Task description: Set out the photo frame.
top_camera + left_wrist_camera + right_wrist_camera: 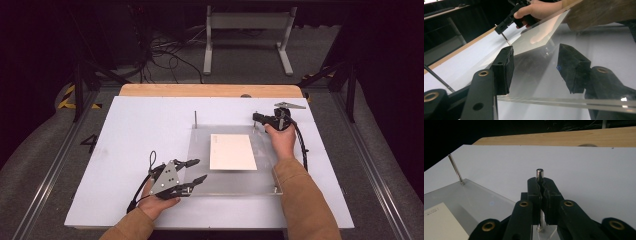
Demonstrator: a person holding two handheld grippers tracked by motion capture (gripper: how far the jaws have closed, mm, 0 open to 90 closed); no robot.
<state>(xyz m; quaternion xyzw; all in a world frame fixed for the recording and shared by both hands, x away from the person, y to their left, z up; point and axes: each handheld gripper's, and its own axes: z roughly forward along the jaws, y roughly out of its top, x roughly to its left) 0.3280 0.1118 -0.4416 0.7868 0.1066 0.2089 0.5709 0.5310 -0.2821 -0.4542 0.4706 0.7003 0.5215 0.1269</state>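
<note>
The left hand-held gripper (pixel 199 170) stands half open, jaws straddling the near-left edge of the clear acrylic plate (pixel 200 150) without pressing on it. The plate lies on the white surface (pixel 140 125) with a cream card (pixel 232 151) on top. Risk: lifting this edge would tilt the plate and let the card slide off. The right hand-held gripper (pixel 541 185) is clamped on the far-right metal pin (pixel 539 173); a sideways pull could bend it or drag the plate. A second pin (pixel 196 118) stands at the far-left corner. Beyond the surface's wooden far edge: grey floor, cables, a white frame (pixel 247 35), dark room
</note>
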